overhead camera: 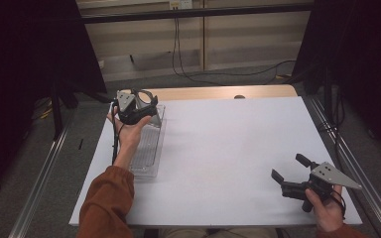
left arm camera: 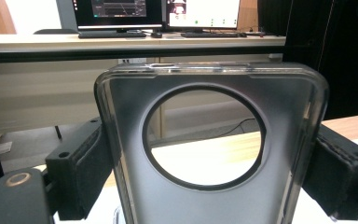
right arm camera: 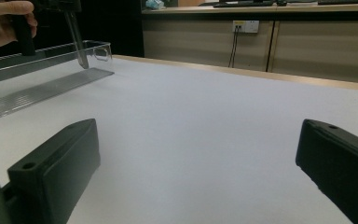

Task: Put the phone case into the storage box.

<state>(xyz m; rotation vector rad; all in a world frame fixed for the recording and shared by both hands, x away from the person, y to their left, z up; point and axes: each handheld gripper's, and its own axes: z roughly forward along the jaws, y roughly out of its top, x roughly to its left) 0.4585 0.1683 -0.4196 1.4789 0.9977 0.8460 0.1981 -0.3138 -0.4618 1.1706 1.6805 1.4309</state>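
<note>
My left gripper (overhead camera: 140,106) hangs over the far end of a clear plastic tray (overhead camera: 149,148) at the table's left, shut on a translucent grey phone case (overhead camera: 144,97). In the left gripper view the phone case (left arm camera: 214,205) stands upright between the jaws, its large round camera opening facing me. My right gripper (overhead camera: 291,167) rests low near the table's front right corner, open, with nothing between its jaws. In the right gripper view the tray (right arm camera: 37,84) lies far left, and a hand (right arm camera: 2,21) is above it.
The white table top (overhead camera: 228,148) has a wooden strip along its far edge. Black curtains flank both sides. Cables hang on the wall behind. A desk with monitors (left arm camera: 158,14) stands beyond the table.
</note>
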